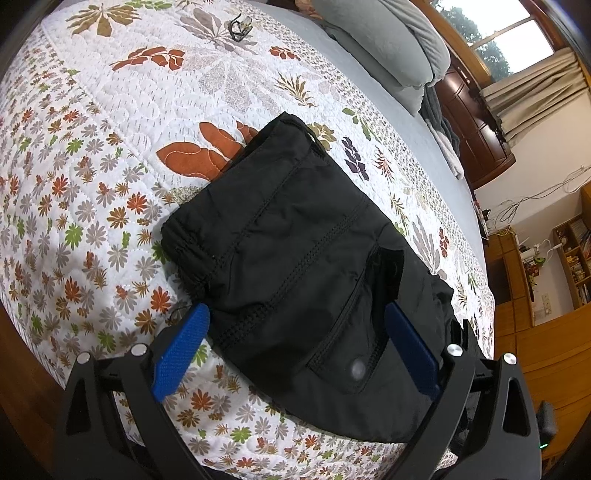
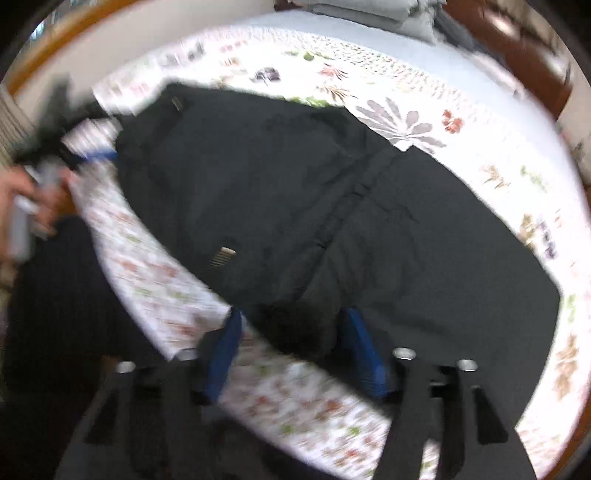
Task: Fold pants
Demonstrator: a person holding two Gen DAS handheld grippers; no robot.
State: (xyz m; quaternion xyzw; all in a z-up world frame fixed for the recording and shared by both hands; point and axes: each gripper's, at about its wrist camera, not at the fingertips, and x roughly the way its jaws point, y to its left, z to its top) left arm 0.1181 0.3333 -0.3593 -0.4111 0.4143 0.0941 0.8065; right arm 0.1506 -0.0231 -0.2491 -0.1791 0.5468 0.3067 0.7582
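Note:
The black pants [image 1: 291, 258] lie on the floral quilt [image 1: 110, 184], folded into a thick rectangle with a pocket and snap facing up. My left gripper [image 1: 295, 314] is open, its blue fingers [image 1: 181, 347] straddling the near end of the pants just above them. In the blurred right wrist view the pants [image 2: 332, 206] spread across the bed. My right gripper [image 2: 291, 317] is open, blue fingers [image 2: 225, 350] on either side of a bunched near edge of the fabric. The left gripper [image 2: 92, 155] and the hand holding it show at the far left.
Grey pillows [image 1: 399, 48] lie at the head of the bed. A small dark clip-like object [image 1: 238, 26] sits on the far quilt. Wooden cabinets and shelves [image 1: 554, 295] stand to the right. The bed's near edge runs just below both grippers.

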